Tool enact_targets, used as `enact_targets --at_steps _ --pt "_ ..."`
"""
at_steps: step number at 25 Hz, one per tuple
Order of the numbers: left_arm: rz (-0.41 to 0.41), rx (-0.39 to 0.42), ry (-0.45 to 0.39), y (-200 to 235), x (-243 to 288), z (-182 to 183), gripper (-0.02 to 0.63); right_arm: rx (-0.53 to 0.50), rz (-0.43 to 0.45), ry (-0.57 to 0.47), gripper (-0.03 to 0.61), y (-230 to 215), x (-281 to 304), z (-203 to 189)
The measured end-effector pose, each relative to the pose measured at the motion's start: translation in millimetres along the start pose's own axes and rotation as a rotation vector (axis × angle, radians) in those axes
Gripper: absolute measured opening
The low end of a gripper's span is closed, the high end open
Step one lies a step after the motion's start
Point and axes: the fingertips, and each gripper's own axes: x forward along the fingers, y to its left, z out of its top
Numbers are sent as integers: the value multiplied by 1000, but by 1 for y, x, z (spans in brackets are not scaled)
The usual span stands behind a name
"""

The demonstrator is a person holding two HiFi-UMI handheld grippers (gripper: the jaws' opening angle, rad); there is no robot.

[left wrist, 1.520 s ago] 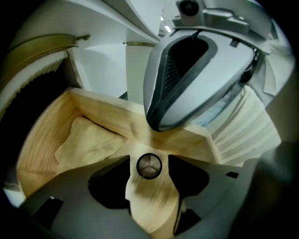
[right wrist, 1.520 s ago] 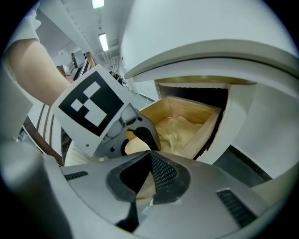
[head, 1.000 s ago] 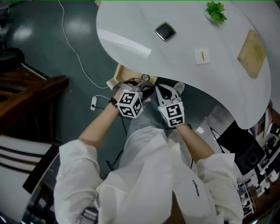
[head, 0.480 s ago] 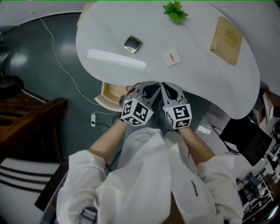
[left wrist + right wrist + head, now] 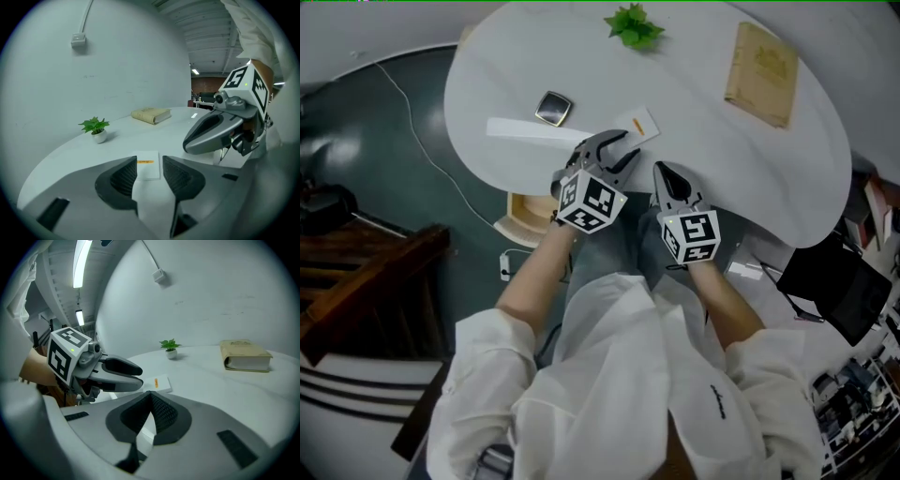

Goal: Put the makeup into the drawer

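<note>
Far to the left of the white card (image 5: pixel 636 123), which lies flat on the round white worktop (image 5: pixel 703 141) with an orange mark on its face, a thin pale cable (image 5: pixel 412 122) runs across the dark floor (image 5: pixel 356 159). Closer in, left of the card and nearer the person, a wooden drawer (image 5: pixel 523 217) juts out from under the worktop's edge. The makeup compact (image 5: pixel 553 108), a dark square with a silvery rim, sits on the worktop left of the card, outside the drawer. A long white strip (image 5: pixel 525 129) lies just beside it on the person's side. The left tool (image 5: pixel 623 148) is just left of the card on the person's side, with its tips pointing toward the card. Its jaws are opening and nothing is between the pads. In the left gripper view the card shows on the worktop through the gap, beyond the tips. Straight beyond the card, near the worktop's far edge, a small green plant (image 5: pixel 631 25) stands in a white pot. To the right of the card and nearer the person, at the worktop's near edge, the right tool (image 5: pixel 663 169) has its jaws closed pad against pad and holds nothing. Farther right of the card, and beyond it, a closed tan book (image 5: pixel 760 61) lies flat, well apart from both tools.
</note>
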Motion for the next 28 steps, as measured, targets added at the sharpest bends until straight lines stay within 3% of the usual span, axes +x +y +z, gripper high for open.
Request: enact_targets --at_steps 6,11,28 --pt "-74 19 95 1 23 -16 292 12 -9 -2 17 -11 4 2" --pt "-91 -32 125 8 31 -25 336 20 -7 4 17 -10 12 2" --pt "-138 -85 166 14 43 -32 360 36 -19 12 17 -7 13 -7"
